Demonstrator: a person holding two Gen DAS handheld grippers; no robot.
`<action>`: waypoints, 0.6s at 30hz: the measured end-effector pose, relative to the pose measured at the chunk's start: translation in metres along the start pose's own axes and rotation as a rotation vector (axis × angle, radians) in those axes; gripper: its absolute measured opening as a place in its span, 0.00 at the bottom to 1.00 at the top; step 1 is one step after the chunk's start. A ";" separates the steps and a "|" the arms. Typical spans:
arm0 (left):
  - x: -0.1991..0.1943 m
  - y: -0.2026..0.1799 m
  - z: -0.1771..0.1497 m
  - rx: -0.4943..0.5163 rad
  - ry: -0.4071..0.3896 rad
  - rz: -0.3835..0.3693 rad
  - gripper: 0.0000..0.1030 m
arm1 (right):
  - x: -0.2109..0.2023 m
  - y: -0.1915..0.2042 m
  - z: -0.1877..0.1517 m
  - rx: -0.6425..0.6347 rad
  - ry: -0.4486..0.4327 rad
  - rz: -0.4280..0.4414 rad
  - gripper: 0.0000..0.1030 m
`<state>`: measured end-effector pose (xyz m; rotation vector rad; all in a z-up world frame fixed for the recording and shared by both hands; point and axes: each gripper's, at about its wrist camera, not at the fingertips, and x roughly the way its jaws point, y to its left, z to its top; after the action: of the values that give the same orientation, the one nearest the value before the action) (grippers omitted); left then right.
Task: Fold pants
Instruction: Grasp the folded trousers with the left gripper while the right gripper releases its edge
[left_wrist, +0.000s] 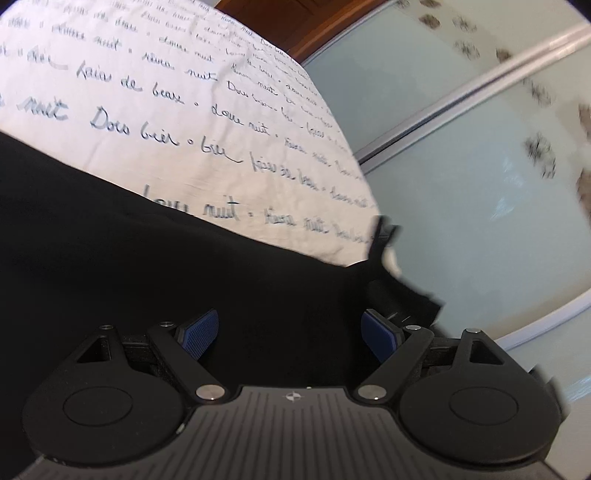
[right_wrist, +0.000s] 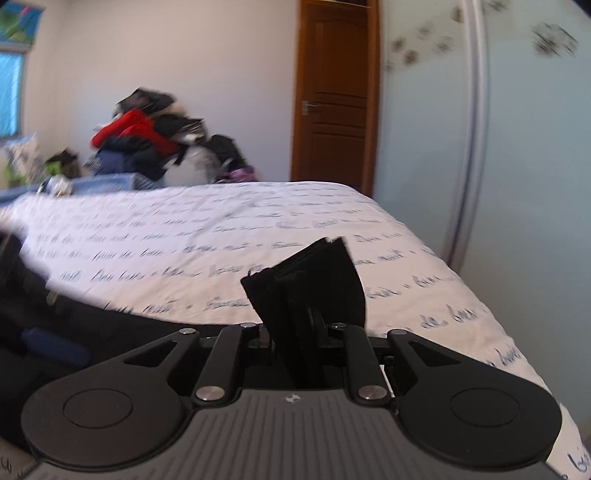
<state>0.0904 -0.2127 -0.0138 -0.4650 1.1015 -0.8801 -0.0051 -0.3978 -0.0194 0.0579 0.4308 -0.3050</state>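
Observation:
The black pants (left_wrist: 155, 258) lie on a bed with a white cover printed with handwriting (left_wrist: 207, 110). My left gripper (left_wrist: 288, 334) is open, its blue pads (left_wrist: 197, 332) spread just above the black cloth, holding nothing. My right gripper (right_wrist: 295, 332) is shut on a bunched edge of the black pants (right_wrist: 314, 280), which sticks up between the jaws above the bed cover (right_wrist: 221, 236). More of the black cloth (right_wrist: 74, 332) trails to the left in the right wrist view.
A pale sliding wardrobe door (left_wrist: 461, 184) stands beside the bed's right edge. A brown wooden door (right_wrist: 334, 96) is at the far end. A pile of clothes (right_wrist: 147, 140) sits beyond the bed at the back left.

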 end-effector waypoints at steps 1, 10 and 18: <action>0.002 0.001 0.003 -0.024 0.002 -0.019 0.83 | 0.000 0.007 0.000 -0.026 0.000 0.006 0.15; 0.021 0.018 0.021 -0.185 0.055 -0.117 0.84 | -0.022 0.067 -0.010 -0.290 -0.036 0.066 0.15; 0.028 0.036 0.024 -0.242 0.081 -0.117 0.61 | -0.041 0.106 -0.021 -0.440 -0.054 0.162 0.15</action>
<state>0.1312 -0.2157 -0.0458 -0.7049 1.2722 -0.8777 -0.0167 -0.2829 -0.0228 -0.3432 0.4284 -0.0473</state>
